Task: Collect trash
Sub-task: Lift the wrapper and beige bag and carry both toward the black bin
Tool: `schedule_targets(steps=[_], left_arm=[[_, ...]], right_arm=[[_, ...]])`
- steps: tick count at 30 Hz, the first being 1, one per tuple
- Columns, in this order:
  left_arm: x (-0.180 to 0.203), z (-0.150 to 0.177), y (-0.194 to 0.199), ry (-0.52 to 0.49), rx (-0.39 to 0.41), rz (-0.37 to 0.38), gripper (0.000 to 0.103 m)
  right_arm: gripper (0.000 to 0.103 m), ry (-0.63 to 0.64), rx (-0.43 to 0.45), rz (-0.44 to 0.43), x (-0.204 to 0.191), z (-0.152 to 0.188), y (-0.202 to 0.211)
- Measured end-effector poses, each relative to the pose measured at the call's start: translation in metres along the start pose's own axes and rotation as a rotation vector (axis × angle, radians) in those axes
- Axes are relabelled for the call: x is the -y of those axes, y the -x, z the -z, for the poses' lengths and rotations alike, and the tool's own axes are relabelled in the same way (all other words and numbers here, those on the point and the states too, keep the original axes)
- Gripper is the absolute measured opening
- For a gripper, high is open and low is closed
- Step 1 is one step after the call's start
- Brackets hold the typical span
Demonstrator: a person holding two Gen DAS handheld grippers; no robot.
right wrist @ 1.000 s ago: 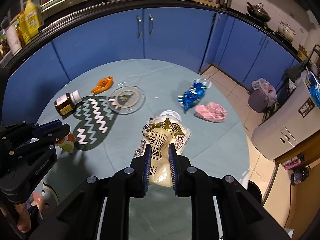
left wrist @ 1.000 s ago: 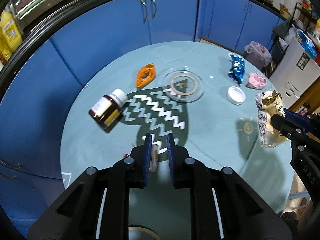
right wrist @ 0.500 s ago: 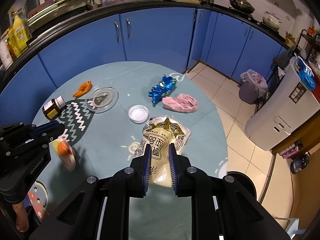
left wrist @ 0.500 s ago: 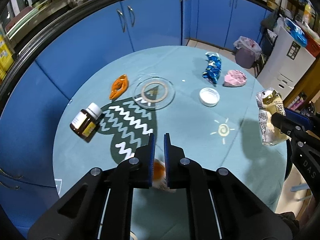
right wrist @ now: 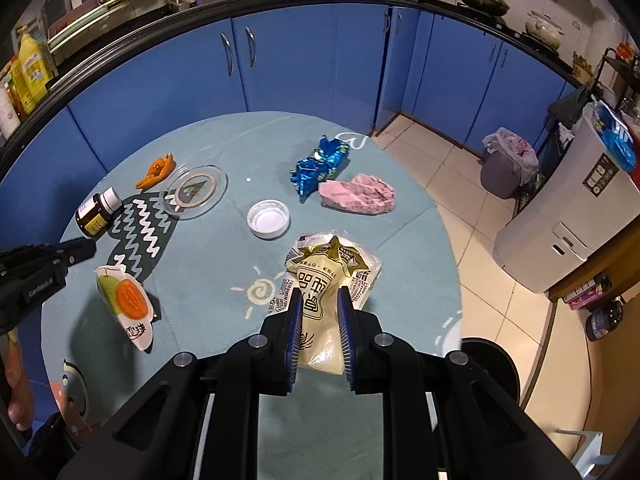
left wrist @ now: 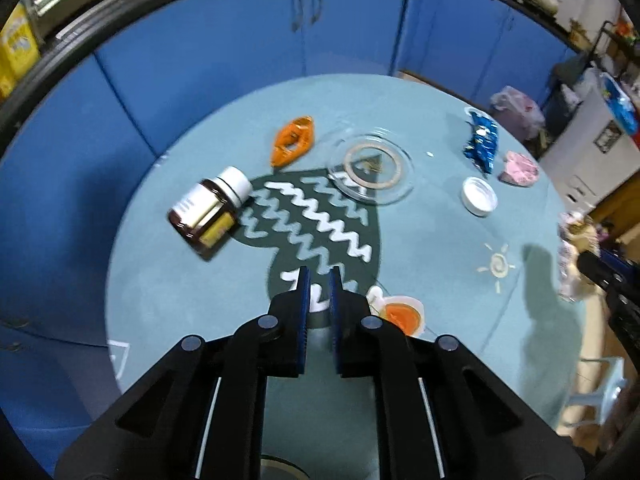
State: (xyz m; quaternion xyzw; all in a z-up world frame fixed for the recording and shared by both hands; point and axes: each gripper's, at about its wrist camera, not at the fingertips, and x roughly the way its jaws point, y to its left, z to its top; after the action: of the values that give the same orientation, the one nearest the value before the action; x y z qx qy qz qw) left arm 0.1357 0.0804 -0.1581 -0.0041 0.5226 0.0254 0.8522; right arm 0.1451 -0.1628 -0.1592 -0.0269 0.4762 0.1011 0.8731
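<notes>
My right gripper (right wrist: 318, 300) is shut on a cream and gold snack bag (right wrist: 328, 276), held above the round teal table's (right wrist: 224, 148) near right edge; the bag also shows in the left wrist view (left wrist: 572, 248). My left gripper (left wrist: 319, 278) is shut and empty over the dark heart pattern. An orange and white wrapper (right wrist: 126, 306) lies on the table just right of the left gripper (left wrist: 398, 314). A blue foil wrapper (right wrist: 320, 164) and a pink crumpled wrapper (right wrist: 358, 194) lie at the far right.
A brown pill bottle (left wrist: 210, 210), an orange clip (left wrist: 292, 140), a glass dish (left wrist: 370, 164) and a white lid (right wrist: 268, 218) lie on the table. Blue cabinets (right wrist: 320, 60) ring it. A black bin (right wrist: 488, 364) stands on the floor below the table's right edge.
The left gripper let go of the orange and white wrapper, which now lies on the table beside it. The left gripper shifted left. The right gripper kept hold of the snack bag.
</notes>
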Motion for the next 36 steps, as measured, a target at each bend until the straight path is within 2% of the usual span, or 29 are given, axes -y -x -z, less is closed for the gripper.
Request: schedule_targets(steps=[3,4,6,7,8,9,11,15,19,21,23,24,25,27,36], left_arm=[[0.007,0.004,-0.004,0.005,-0.014,0.046,0.016],[0.011,0.005,-0.006,0.002,-0.019,0.047,0.025],[0.021,0.006,-0.007,-0.016,-0.005,0.021,0.064],[0.024,0.007,-0.003,-0.016,0.027,0.013,0.094],[0.025,0.008,0.003,-0.010,0.070,0.008,0.096],[0.026,0.009,0.010,-0.008,0.105,0.006,0.096],[0.028,0.007,0.013,-0.007,0.112,0.027,0.097],[0.041,0.012,0.000,-0.027,0.047,0.060,0.097],[0.060,0.020,-0.008,-0.080,0.040,0.028,0.096],[0.064,0.019,-0.016,-0.092,0.027,0.014,0.088],[0.064,0.015,-0.025,-0.091,0.000,0.014,0.070],[0.064,0.013,-0.029,-0.090,-0.010,0.009,0.064],[0.064,0.011,-0.034,-0.088,-0.030,0.010,0.049],[0.062,0.009,-0.042,-0.077,-0.070,0.022,0.037],[0.070,0.006,-0.028,-0.096,-0.043,0.012,0.035]], right_arm=[[0.018,0.004,-0.010,-0.007,-0.004,0.000,-0.005],[0.018,0.004,-0.012,-0.009,-0.003,0.000,-0.006],[0.018,0.003,-0.015,-0.008,-0.001,0.000,-0.007],[0.018,0.002,-0.015,-0.007,0.000,0.000,-0.006],[0.018,-0.001,-0.015,-0.005,0.002,0.001,-0.006],[0.018,-0.004,-0.016,-0.004,0.004,0.002,-0.006],[0.018,-0.009,-0.020,-0.004,0.008,0.003,-0.006],[0.018,-0.023,-0.021,-0.010,0.012,0.005,-0.007],[0.018,-0.030,-0.023,-0.015,0.015,0.008,-0.007],[0.018,-0.034,-0.025,-0.015,0.018,0.008,-0.007],[0.018,-0.039,-0.027,-0.014,0.020,0.009,-0.008],[0.018,-0.041,-0.027,-0.013,0.020,0.008,-0.008],[0.018,-0.044,-0.027,-0.011,0.021,0.008,-0.009],[0.018,-0.049,-0.026,-0.008,0.022,0.007,-0.009],[0.018,-0.053,-0.008,-0.003,0.026,0.007,0.000]])
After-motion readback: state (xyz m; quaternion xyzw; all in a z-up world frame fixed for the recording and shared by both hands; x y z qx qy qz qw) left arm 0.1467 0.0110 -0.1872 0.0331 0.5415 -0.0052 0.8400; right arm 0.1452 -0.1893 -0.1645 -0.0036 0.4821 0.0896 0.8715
